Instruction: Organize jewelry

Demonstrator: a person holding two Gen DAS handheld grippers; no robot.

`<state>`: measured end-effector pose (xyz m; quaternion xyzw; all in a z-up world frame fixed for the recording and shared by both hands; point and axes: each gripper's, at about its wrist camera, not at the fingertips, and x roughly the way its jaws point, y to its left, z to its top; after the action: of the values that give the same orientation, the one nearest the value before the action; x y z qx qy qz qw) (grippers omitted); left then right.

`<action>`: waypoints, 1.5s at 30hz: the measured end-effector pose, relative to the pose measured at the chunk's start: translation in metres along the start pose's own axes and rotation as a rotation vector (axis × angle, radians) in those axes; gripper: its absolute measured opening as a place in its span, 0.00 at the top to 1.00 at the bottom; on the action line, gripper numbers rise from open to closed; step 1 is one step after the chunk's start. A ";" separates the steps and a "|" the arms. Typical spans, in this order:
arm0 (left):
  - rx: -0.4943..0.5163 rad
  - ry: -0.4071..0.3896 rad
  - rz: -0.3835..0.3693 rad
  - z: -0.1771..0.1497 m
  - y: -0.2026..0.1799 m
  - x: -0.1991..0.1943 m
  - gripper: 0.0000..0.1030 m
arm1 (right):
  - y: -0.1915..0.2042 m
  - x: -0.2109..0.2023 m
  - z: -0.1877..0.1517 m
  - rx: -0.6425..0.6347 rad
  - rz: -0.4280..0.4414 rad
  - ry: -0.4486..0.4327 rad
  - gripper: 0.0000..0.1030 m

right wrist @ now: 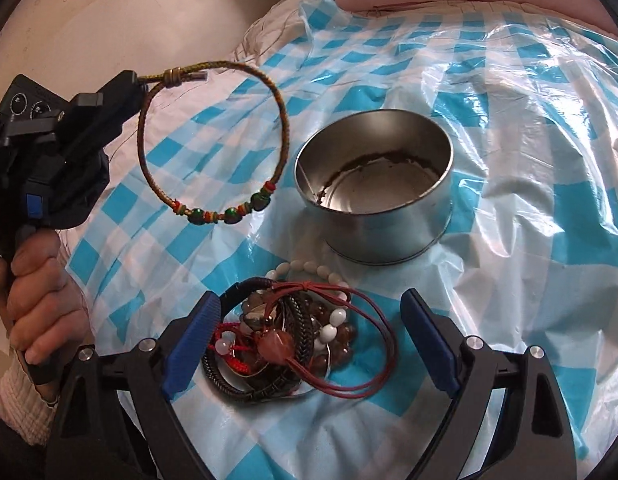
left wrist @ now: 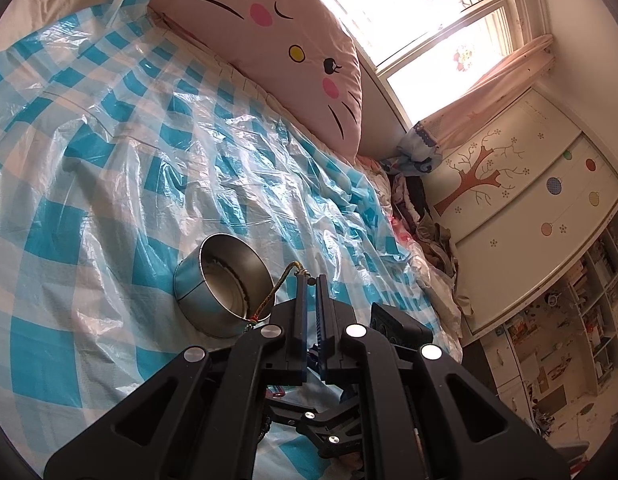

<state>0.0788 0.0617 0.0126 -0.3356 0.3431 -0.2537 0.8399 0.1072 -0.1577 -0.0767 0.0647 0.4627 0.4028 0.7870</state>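
My left gripper point(left wrist: 311, 280) is shut on a braided cord bracelet point(right wrist: 213, 142) with green beads, holding it by its knot in the air to the left of a round metal tin point(right wrist: 375, 190); the cord also shows in the left wrist view point(left wrist: 275, 292), hanging beside the tin point(left wrist: 223, 286). The left gripper also shows in the right wrist view point(right wrist: 139, 78). My right gripper point(right wrist: 309, 320) is open, its blue pads either side of a pile of bracelets and cords point(right wrist: 297, 328) lying in front of the empty tin.
Everything lies on a blue-and-white checked plastic sheet point(right wrist: 509, 160) spread over a bed. A pink cat-face pillow point(left wrist: 285, 36) stands at the bed's head. A window point(left wrist: 421, 20) and a wardrobe point(left wrist: 521, 200) are beyond the bed.
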 end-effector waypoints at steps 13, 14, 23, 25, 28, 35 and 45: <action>0.003 0.006 0.005 -0.002 -0.001 0.003 0.97 | -0.005 -0.033 -0.006 0.038 0.097 -0.084 0.95; 0.003 0.007 0.004 -0.002 -0.001 0.003 0.97 | -0.005 -0.040 -0.006 0.051 0.108 -0.106 0.95; -0.010 0.012 -0.006 -0.005 -0.003 0.008 0.97 | 0.003 -0.077 0.002 0.061 0.154 -0.189 0.95; -0.014 0.013 -0.009 -0.006 -0.003 0.010 0.97 | 0.004 -0.073 0.004 0.038 0.101 -0.146 0.92; -0.012 0.017 -0.011 -0.006 -0.004 0.012 0.97 | 0.006 -0.057 0.003 -0.009 0.018 -0.088 0.08; -0.010 0.020 -0.012 -0.006 -0.005 0.014 0.97 | -0.030 -0.008 0.016 0.032 0.128 0.041 0.08; -0.006 0.026 -0.005 -0.006 -0.005 0.018 0.97 | -0.031 -0.020 -0.003 -0.028 0.238 0.122 0.90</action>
<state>0.0848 0.0447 0.0062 -0.3358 0.3538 -0.2592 0.8336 0.1172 -0.1934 -0.0796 0.0837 0.4931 0.5031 0.7048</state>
